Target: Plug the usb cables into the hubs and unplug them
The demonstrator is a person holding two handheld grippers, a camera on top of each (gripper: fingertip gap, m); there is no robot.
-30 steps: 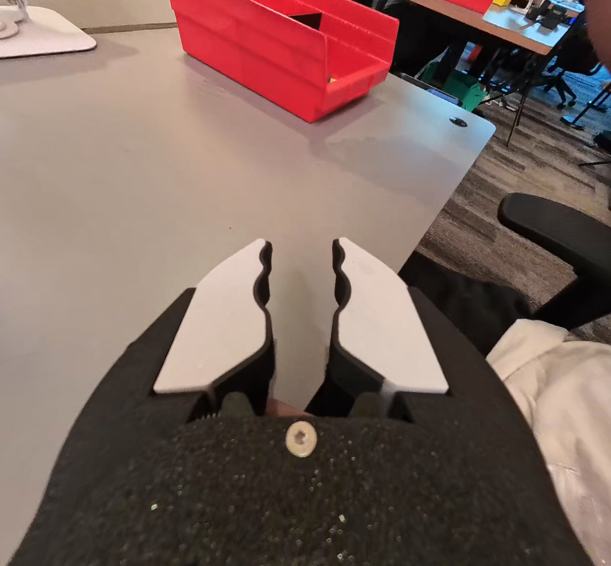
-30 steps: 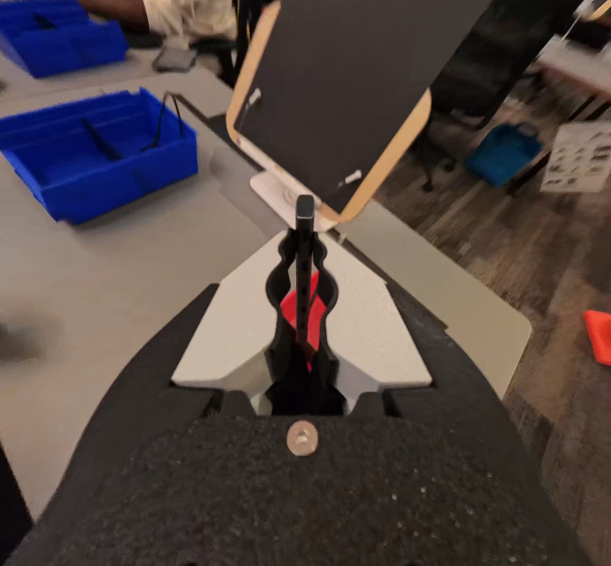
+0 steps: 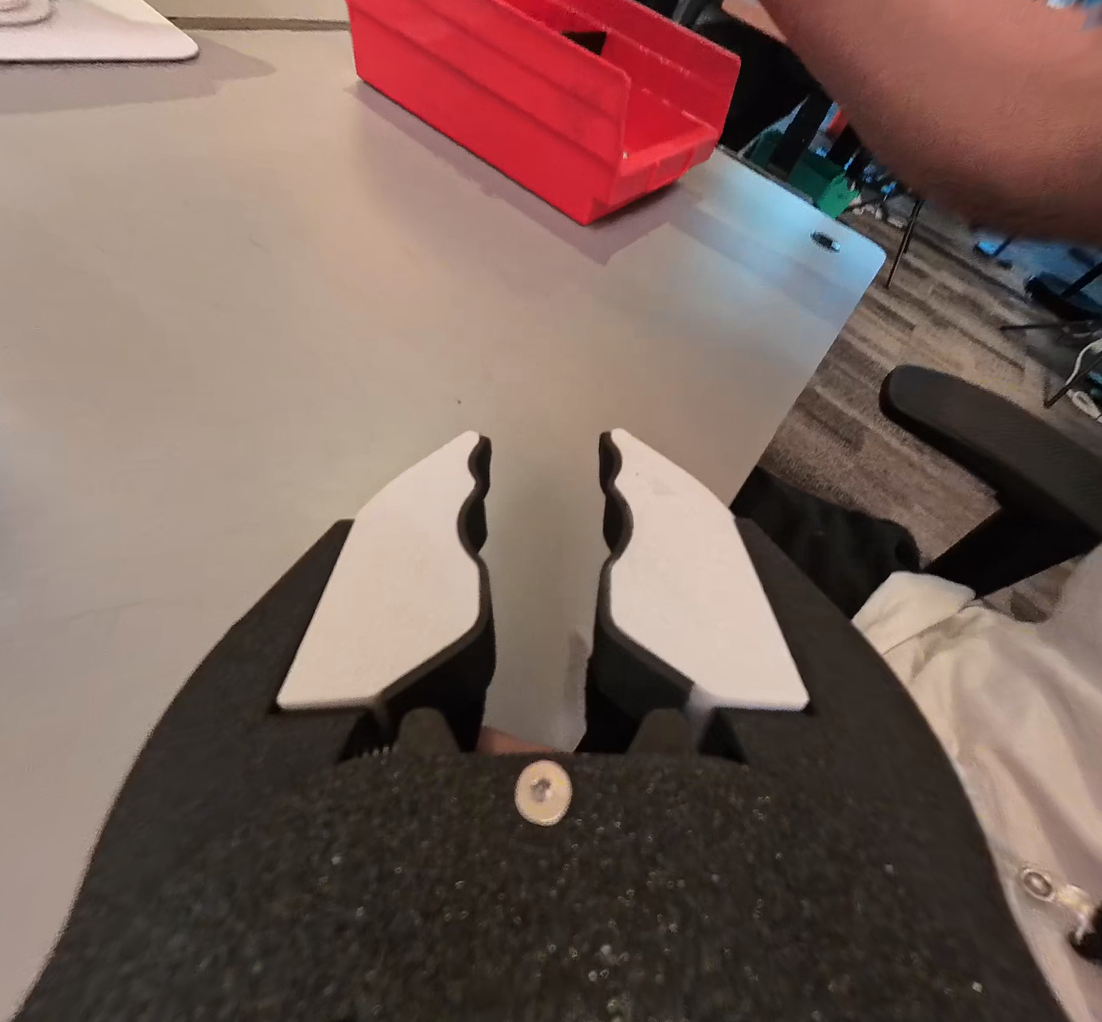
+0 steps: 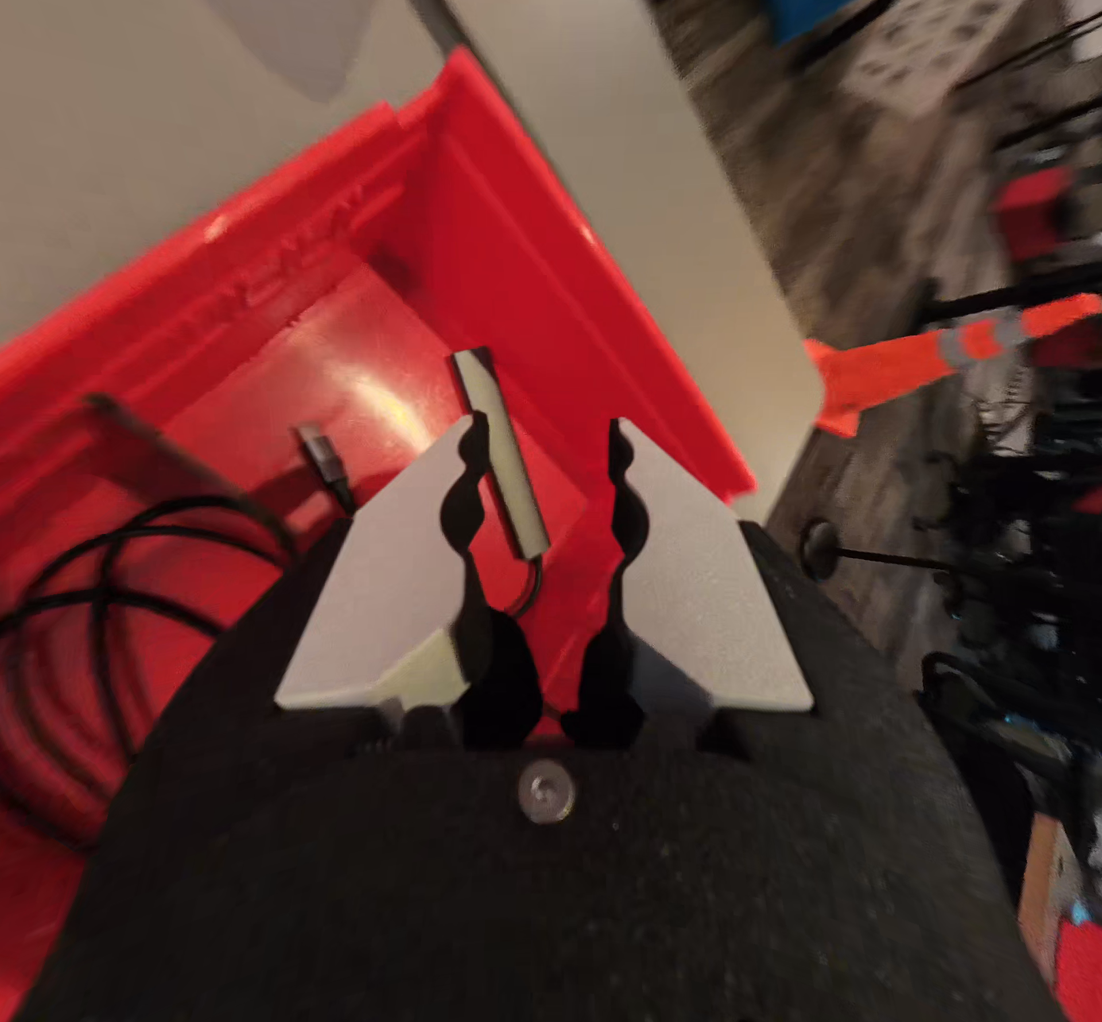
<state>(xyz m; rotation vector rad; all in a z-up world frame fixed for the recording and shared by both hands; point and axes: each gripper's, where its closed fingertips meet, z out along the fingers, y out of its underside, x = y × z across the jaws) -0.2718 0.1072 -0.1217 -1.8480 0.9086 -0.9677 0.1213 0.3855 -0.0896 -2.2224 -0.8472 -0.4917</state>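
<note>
Your grey table [image 3: 298,277] carries the red bin [image 3: 507,80] at its far right side, near the edge. Your forearm [image 3: 954,69] reaches across over the bin. Your left gripper [image 3: 544,444] hangs low over bare tabletop, well apart from the bin, jaws parted with a clear gap, nothing between them. Your right gripper [image 4: 545,426] points down into the bin, jaws spread wide, holding nothing. Inside the bin: a coiled black cable [image 4: 89,605] at the left, its usb plug [image 4: 322,456] lying free on the floor, and the slim hub [image 4: 507,450] lying on the bin floor in the gap between your right fingers. View is blurred; can't tell whether it touches the left pad.
</note>
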